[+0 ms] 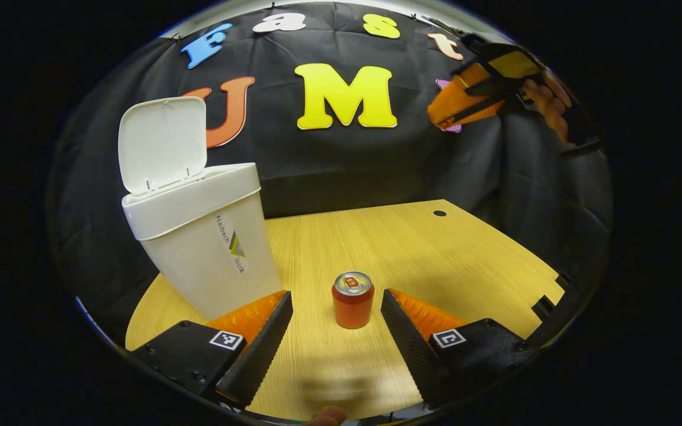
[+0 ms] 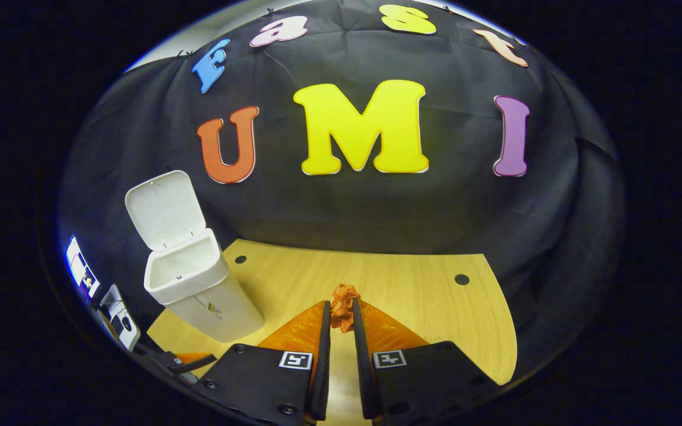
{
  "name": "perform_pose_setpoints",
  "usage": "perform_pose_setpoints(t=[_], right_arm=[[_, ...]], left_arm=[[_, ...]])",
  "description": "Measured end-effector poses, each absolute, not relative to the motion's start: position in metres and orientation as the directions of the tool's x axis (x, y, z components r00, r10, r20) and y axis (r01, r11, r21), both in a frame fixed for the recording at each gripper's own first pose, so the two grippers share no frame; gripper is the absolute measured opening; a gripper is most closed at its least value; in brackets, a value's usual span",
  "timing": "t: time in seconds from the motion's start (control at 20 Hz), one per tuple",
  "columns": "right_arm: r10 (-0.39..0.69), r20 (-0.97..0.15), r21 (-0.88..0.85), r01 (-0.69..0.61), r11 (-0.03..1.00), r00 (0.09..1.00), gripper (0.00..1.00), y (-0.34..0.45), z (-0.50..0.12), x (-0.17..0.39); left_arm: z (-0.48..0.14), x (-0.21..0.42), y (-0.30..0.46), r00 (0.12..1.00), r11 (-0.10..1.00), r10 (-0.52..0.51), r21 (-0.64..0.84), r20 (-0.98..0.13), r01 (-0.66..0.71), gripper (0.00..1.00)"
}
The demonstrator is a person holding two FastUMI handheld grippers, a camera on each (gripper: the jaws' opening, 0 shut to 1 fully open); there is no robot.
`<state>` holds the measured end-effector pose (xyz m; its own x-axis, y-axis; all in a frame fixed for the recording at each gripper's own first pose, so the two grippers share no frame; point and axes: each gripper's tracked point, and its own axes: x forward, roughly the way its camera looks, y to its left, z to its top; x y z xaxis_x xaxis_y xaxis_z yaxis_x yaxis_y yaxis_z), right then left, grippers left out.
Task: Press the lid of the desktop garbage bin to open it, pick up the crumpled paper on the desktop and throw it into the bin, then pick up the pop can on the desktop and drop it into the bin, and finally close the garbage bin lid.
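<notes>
The white garbage bin [image 1: 208, 248] stands on the wooden table with its lid [image 1: 162, 144] flipped up; in the right gripper view the bin [image 2: 199, 290] shows its open mouth. A red pop can [image 1: 353, 299] stands upright on the table, just ahead of my open left gripper [image 1: 336, 307] and between its fingertips, untouched. My right gripper [image 2: 341, 313] is shut on the orange crumpled paper [image 2: 343, 305], held high above the table. The left gripper view shows that right gripper [image 1: 471, 97] raised at upper right, with a hand [image 1: 545, 100] on it.
The wooden table [image 1: 447, 254] has a small dark hole [image 1: 439, 213] near its far edge and notches at its right edge. Bare wood lies to the right of the can. Some equipment [image 2: 110, 313] sits past the table's left edge.
</notes>
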<state>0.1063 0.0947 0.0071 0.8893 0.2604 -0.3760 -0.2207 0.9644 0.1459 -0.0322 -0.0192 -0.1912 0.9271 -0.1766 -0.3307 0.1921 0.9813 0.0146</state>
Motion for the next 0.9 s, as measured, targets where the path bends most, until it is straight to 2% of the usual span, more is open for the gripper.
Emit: perform_pose_setpoints(t=[0.05,0.45,0.7,0.9], right_arm=[[0.277,-0.364,0.137,-0.243,0.96,0.889,0.2,0.111,0.014,0.112],[0.463,-0.333,0.11,-0.454,0.884,0.821,0.22,0.276,0.035,0.133],[0.54,-0.361,0.103,-0.543,0.833,0.76,0.23,0.368,0.015,0.137],[0.558,-0.409,0.073,-0.584,0.809,0.722,0.22,0.415,-0.008,0.138]], left_arm=[[-0.19,-0.034,-0.017,0.927,0.979,-0.19,0.01,-0.324,0.205,1.0],[-0.188,-0.042,0.022,0.932,0.977,-0.202,0.01,-0.302,0.214,1.0],[-0.196,-0.047,0.037,0.928,0.979,-0.199,-0.028,-0.315,0.201,1.0],[-0.2,-0.045,0.045,0.93,0.982,-0.187,-0.033,-0.316,0.186,1.0]])
